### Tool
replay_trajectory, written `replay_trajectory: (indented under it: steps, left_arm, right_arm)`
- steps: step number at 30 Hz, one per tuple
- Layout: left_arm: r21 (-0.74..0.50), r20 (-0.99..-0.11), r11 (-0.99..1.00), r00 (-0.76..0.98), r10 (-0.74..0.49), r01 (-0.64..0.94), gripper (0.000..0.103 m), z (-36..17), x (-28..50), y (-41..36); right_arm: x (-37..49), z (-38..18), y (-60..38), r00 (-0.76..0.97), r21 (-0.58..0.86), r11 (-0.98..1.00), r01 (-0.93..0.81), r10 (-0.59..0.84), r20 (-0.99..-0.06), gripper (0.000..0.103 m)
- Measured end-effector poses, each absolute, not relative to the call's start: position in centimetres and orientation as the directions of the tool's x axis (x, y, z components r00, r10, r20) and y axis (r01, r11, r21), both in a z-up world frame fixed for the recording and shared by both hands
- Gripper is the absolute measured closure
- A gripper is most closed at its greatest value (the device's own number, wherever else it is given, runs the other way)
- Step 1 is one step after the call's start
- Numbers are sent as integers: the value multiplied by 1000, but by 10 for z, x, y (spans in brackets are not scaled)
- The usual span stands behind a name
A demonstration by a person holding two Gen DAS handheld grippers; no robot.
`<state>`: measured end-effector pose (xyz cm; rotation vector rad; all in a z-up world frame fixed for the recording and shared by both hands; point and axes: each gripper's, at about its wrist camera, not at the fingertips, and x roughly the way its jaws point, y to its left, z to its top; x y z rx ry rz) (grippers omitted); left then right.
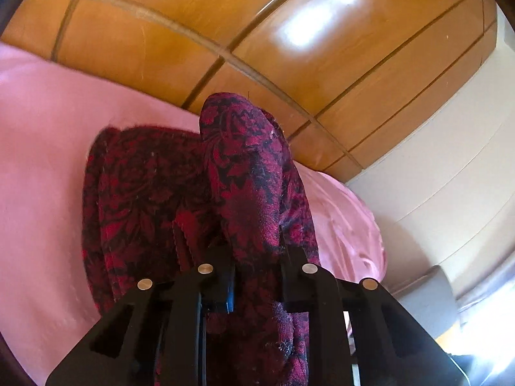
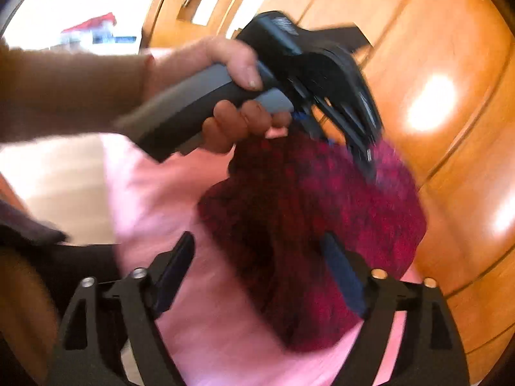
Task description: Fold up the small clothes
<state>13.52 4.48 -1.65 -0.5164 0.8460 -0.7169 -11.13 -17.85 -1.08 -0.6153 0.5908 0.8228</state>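
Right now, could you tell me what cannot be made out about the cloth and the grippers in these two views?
- Left wrist view: the left gripper's fingertips are buried in the red patterned cloth, so the pinched edge is hidden.
- Left wrist view: the cloth's near end is cut off by the bottom edge.
- Right wrist view: motion blur smears the cloth's pattern and folds.
- Right wrist view: the open right gripper hides the cloth beneath its right finger.

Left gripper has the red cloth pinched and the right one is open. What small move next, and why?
Probably carry the left gripper across and lay its pinched fold of the red cloth flat on the rest. It is shut on a raised fold, most of the cloth lies on the pink sheet, and the right gripper stands open, holding nothing.
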Motion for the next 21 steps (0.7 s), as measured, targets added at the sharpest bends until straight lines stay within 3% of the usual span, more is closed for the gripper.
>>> replay_trajectory:
  steps: [2,4,6,8,12,15,18,21]
  left_arm:
    - [-632,-507,688,482,-715,357,86,-13,129,49]
    - [-608,-518,712,505,-691,351,86,-10,123,58]
    - [-585,-520,734,534,-666,345,86,-9,116,60]
    - [-580,-519,748,562,-644,322,86,-5,102,68]
    - [-577,-545,777,589,-597,253,86,-20,91,86]
    - [-598,-555,778,601,-575,193,85,-36,88,94]
    - [-570,-587,810,622,-518,136,78,-45,91,99]
    - [-511,-620,854,643,-449,103,66,-47,96,100]
  right_arm:
    - [-102,6,-214,426,-46,559,-828,574,-699,12]
    - [-85,28,-257,398,150,606,-782,669,-628,10]
    - [-66,39,-274,447,233,661,-713,684,-576,10]
    - [-51,46,-273,526,226,721,-654,649,-549,13]
    - [2,46,-247,602,226,781,-582,601,-526,32]
    - [37,46,-220,632,185,813,-552,553,-543,42]
    - [73,31,-195,624,161,841,-516,498,-602,44]
    - [96,3,-171,661,-2,883,-470,351,-663,43]
